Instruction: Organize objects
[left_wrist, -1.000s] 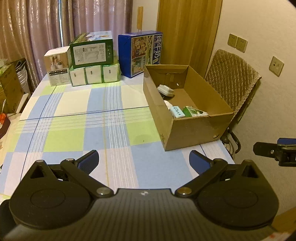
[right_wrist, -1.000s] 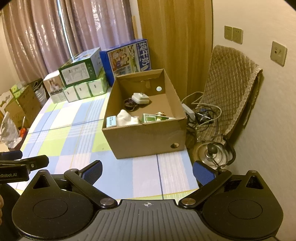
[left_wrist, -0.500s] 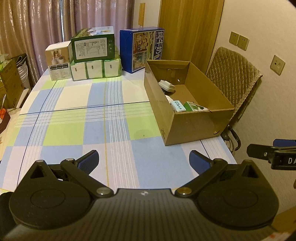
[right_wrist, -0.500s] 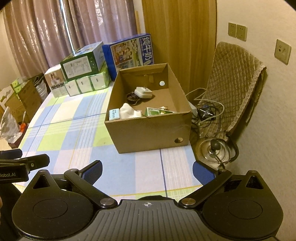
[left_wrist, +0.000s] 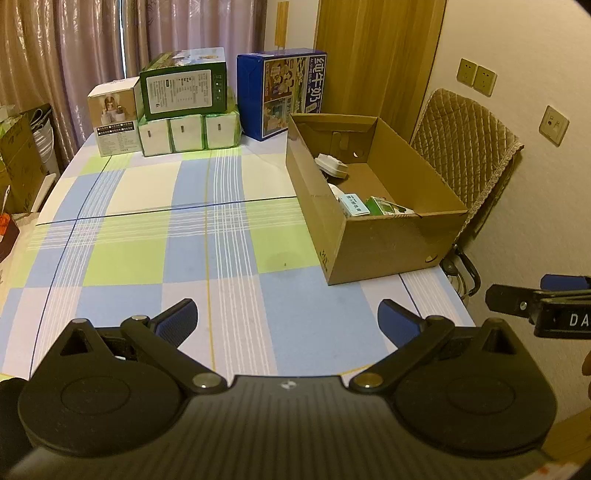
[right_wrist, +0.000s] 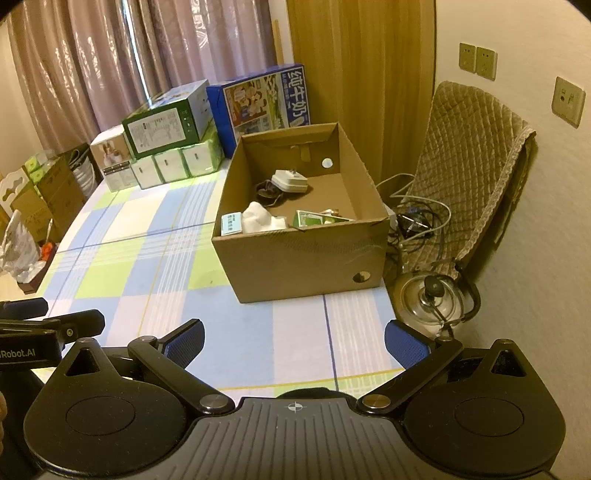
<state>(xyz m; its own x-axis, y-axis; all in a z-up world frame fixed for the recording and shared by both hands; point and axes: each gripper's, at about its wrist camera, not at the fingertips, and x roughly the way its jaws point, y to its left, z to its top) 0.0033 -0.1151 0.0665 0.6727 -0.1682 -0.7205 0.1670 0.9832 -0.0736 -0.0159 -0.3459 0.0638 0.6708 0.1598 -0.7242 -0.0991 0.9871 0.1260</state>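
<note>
The left gripper (left_wrist: 287, 319) was held above the near edge of the bench (left_wrist: 147, 229), its blue-padded fingers (left_wrist: 177, 321) spread wide with nothing between them. The right gripper (right_wrist: 294, 343) was in the same condition: fingers (right_wrist: 186, 341) fully apart, holding nothing, positioned over the near right corner of the bench. Each gripper appeared at the edge of the other's wrist view.

The cardboard box (right_wrist: 306, 258) stood open-topped on the right side of the bench, well ahead of both grippers, on the checked cloth (left_wrist: 122, 258). Inside the box, a white plug adapter (right_wrist: 290, 181) lay toward the far wall with a dark coiled item (right_wrist: 267, 192) just beside it. Along the near wall lay a small light-blue carton (right_wrist: 232, 223), a white crumpled item (right_wrist: 260, 219) and a green packet (right_wrist: 314, 219); the contact between these could not be determined.

At the far end of the bench, a blue printed carton (left_wrist: 284, 92) stood beside a green carton (left_wrist: 184, 88), which rested on a row of tissue packs (left_wrist: 188, 133). A small white box (left_wrist: 112, 118) stood to their left.

Beyond the right edge of the bench, a quilted chair (right_wrist: 469, 166) stood against the wall, with a metal kettle (right_wrist: 432, 295) and tangled cables (right_wrist: 417, 218) below it.
</note>
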